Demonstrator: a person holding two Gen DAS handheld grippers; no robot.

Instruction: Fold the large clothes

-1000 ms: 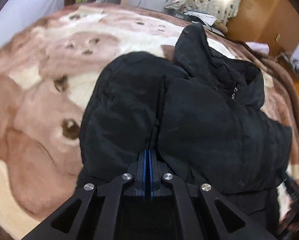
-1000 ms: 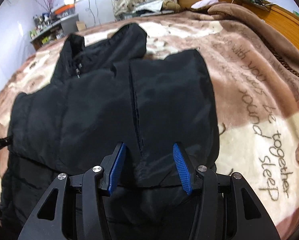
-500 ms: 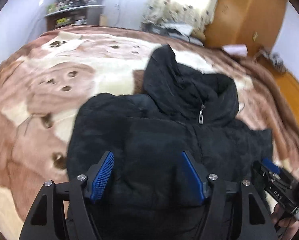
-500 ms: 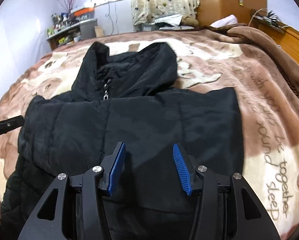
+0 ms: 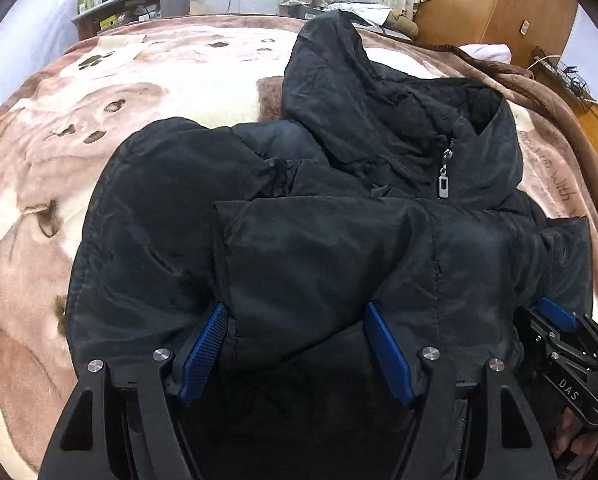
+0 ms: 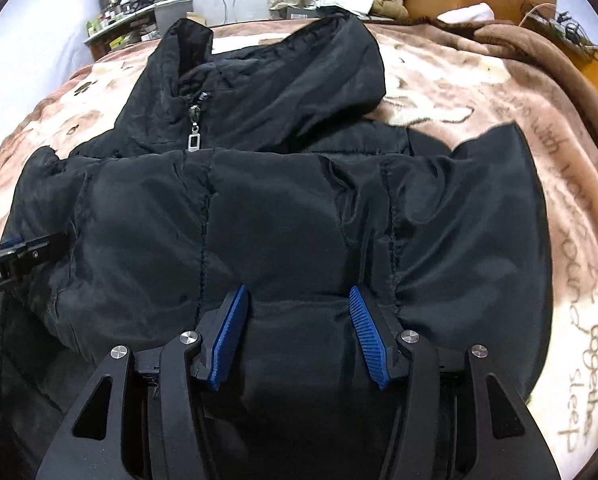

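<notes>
A black jacket (image 5: pixel 323 248) lies spread on a blanket (image 5: pixel 59 160) with a brown and cream pattern, which covers a bed. Its hood (image 5: pixel 339 92) points to the far side, and the silver zipper pull (image 5: pixel 443 184) hangs just under the collar. A folded part of the jacket lies across the near front of it, with puffy seams running from far to near.

The left gripper (image 5: pixel 297 344) is at the near edge of the jacket. Its blue fingers (image 5: pixel 203 344) stand wide apart and hold nothing; the black cloth bulges between them. The right gripper (image 6: pixel 295 328) is also at the near edge, more to the right of the jacket. Its fingers (image 6: pixel 365 328) are spread as well, with cloth between them but no grip on it. In the left view this right gripper shows at the right border. The blanket carries written words (image 6: pixel 579 344) on the right side. A shelf (image 6: pixel 139 20) with small things stands far left by the wall.
</notes>
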